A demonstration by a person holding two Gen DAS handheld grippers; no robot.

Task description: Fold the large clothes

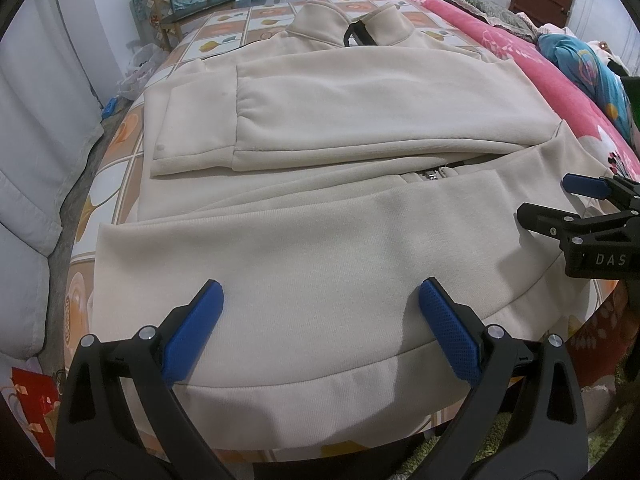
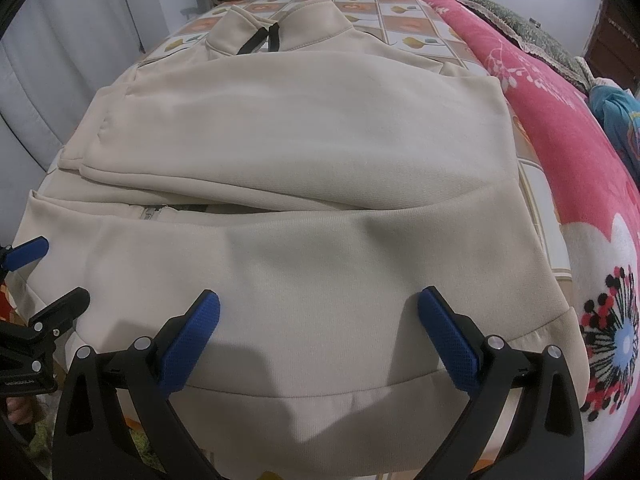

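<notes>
Both sleeves lie across the jacket [image 1: 320, 240]; left hand-held gripper [image 1: 320, 320] and right hand-held gripper [image 2: 318, 328] hover spread above the hem [image 2: 320, 412]. Pinch both corners evenly, then lift together.

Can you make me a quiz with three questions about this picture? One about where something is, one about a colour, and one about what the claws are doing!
1. Where does the jacket lie?
A. on a chair
B. on the bed
C. on the floor

2. What colour is the blanket beside the jacket?
A. pink
B. green
C. black

3. How are the two claws?
A. both shut on the jacket
B. one open, one shut
C. both open, holding nothing

Answers:
1. B, it is spread flat on the patterned bed cover.
2. A, pink with flowers.
3. C, the left claw and the right claw have their blue pads wide apart above the hem.
</notes>
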